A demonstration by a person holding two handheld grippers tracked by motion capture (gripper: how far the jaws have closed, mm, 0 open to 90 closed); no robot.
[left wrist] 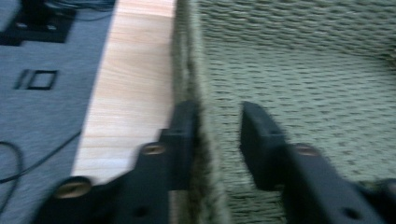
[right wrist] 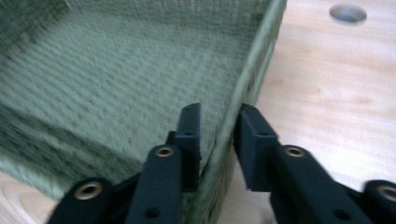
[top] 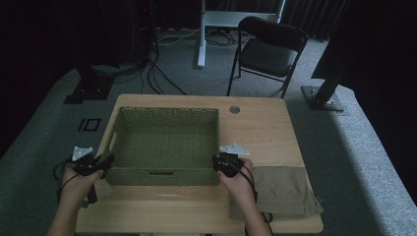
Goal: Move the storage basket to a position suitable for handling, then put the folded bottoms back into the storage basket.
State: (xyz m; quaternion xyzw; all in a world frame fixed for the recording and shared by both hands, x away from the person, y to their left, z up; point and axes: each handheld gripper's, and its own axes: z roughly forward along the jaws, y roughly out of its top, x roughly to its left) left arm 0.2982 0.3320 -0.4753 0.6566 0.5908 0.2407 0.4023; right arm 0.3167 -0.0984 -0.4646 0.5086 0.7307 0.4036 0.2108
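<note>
2 grippers are straddling the basket [top: 167,142], which is sitting on the worktop [top: 260,132] toward its left half. The left gripper [left wrist: 217,126] is standing with jaws spread over the left wall near the front corner, not pinching; the right gripper [right wrist: 217,126] is doing the same over the right wall. The basket is looking light, woven and empty, so its walls are likely flexing under a squeeze; the rims near the front corners are seeming the firmest holds. Its left wall is lying close to the worktop edge. Open room is lying to the right and behind, while folded cloth [top: 282,191] is taking the front right.
</note>
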